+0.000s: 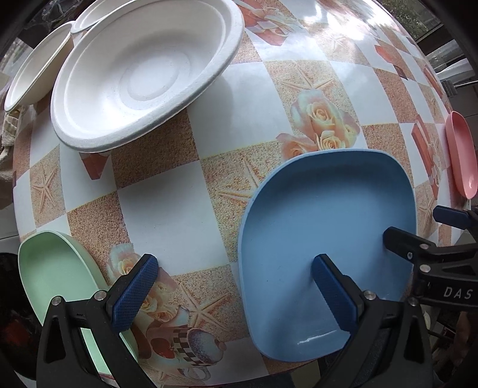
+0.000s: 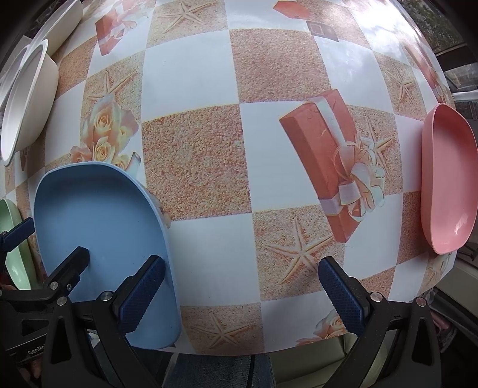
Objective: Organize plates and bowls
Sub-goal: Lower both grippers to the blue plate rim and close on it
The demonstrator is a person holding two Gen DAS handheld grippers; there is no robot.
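Note:
A blue plate (image 1: 328, 238) lies at the table's near edge, and it also shows low on the left as the blue plate (image 2: 98, 232). My left gripper (image 1: 236, 292) is open, with its right finger above the plate's inside and its left finger over bare tablecloth. My right gripper (image 2: 242, 298) is open too; its left finger hangs over the plate's right rim. A green plate (image 1: 53, 274) sits at the near left. A pink plate (image 2: 448, 179) lies at the right edge. A white paper bowl (image 1: 143, 68) and a cream bowl (image 1: 35, 65) stand far left.
A second white bowl (image 1: 89, 18) peeks out behind the first. The tablecloth (image 2: 209, 164) is checked, with rose, starfish and gift-box prints. The table's near edge runs just below both grippers. The cream bowl (image 2: 27, 101) is at the far left edge.

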